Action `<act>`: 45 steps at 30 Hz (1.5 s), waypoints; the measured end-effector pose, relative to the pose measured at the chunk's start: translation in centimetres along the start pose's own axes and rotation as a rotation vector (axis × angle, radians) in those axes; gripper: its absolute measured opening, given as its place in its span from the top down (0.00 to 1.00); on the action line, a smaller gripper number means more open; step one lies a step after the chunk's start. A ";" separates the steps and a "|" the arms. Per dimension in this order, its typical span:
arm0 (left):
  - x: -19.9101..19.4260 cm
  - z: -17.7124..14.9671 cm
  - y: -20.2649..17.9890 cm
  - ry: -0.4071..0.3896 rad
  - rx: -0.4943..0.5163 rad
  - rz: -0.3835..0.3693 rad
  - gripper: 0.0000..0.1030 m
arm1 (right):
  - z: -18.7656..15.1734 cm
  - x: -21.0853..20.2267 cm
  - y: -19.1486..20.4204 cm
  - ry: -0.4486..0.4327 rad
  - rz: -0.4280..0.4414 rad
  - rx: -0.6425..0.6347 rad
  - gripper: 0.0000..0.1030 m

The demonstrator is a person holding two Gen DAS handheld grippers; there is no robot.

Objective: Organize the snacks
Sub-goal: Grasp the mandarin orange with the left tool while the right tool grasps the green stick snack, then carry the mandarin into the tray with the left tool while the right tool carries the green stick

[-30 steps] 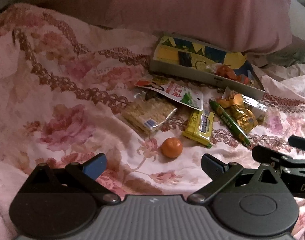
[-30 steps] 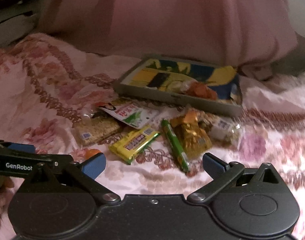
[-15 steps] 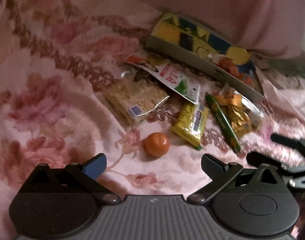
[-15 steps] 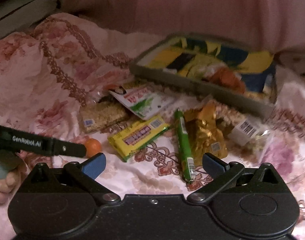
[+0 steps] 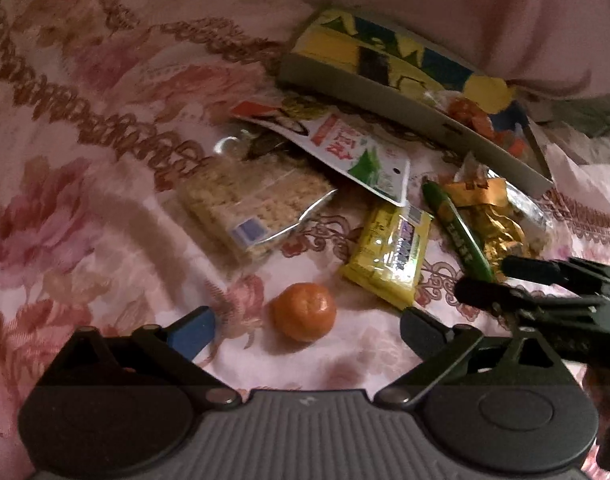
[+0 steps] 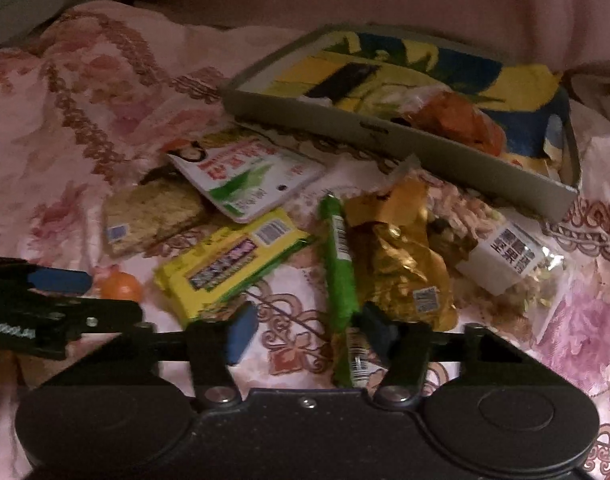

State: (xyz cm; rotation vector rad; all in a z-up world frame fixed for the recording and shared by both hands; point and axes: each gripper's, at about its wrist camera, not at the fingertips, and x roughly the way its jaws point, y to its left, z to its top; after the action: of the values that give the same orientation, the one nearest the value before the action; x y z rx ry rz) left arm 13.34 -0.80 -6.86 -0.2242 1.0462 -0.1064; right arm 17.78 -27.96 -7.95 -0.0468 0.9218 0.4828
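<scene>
Here the floral bedspread [image 5: 85, 200] carries everything, soft and rumpled, with the shallow grey box [image 6: 405, 136] lying at its far side, already holding an orange packet [image 6: 461, 120] on a yellow and blue liner. In front of the box the loose snacks lie close together: a rice-cracker pack [image 5: 253, 200], a white and green sachet [image 6: 249, 172] overlapping it, a yellow bar [image 6: 229, 264], a gold foil pack [image 6: 401, 264] and a slim green stick [image 6: 337, 256] just beside that foil pack. Smallest of all is the mandarin [image 5: 303, 311], apart from the pile. My left gripper [image 5: 305, 326] hovers over the mandarin, its jaws wide but starting to close, not yet touching the fruit. My right gripper [image 6: 305, 330] is closing around the near end of the green stick, which lies between the fingers, though the pads have not clearly pressed on it. I judge the risks to be these: the round mandarin could roll off across the soft cloth if one finger nudges it first, and my right jaws could pinch the gold foil or a fold of bedspread along with the stick.
</scene>
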 end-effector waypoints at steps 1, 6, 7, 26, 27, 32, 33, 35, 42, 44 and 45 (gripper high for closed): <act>-0.1 0.0 -0.1 -0.006 0.006 0.000 0.10 | 0.0 0.2 -0.2 0.002 -0.005 0.007 0.48; -0.3 0.1 0.5 -0.023 -0.017 -0.025 0.31 | -0.1 0.5 -0.6 0.015 0.002 0.033 0.54; -0.3 0.1 0.5 -0.026 -0.020 -0.028 0.36 | -0.1 0.6 -0.6 0.019 0.004 0.036 0.54; 0.9 -0.2 -0.8 -0.001 0.044 -0.016 0.65 | 0.0 1.8 0.4 0.029 0.002 0.077 0.76; 0.9 -0.3 -1.0 -0.005 0.053 -0.017 0.65 | 0.0 1.8 0.5 0.028 0.003 0.080 0.77; 0.5 -0.5 -1.4 -0.025 0.075 -0.040 0.65 | -0.3 1.4 1.7 0.037 -0.018 0.040 0.79; 0.4 -0.6 -1.4 -0.030 0.077 -0.041 0.65 | -0.4 1.3 2.1 0.047 -0.027 0.036 0.79; 0.2 -0.6 -1.5 -0.038 0.078 -0.041 0.65 | -0.4 0.9 2.4 0.068 -0.025 0.051 0.79; 0.0 -0.8 -1.7 -0.050 0.085 -0.033 0.65 | -0.5 1.4 2.1 0.055 -0.026 0.097 0.78; 0.1 -0.9 -1.7 -0.052 0.093 -0.034 0.65 | -0.4 1.6 1.9 0.050 -0.022 0.113 0.77; 0.0 -0.9 -1.7 -0.054 0.094 -0.035 0.65 | -0.4 1.5 1.9 0.046 -0.028 0.114 0.80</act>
State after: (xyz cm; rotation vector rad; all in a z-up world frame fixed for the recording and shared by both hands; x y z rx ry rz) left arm 12.63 -2.62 -6.92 -0.1598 0.9817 -0.1798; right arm 17.41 -25.78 -9.10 0.0328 0.9916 0.4041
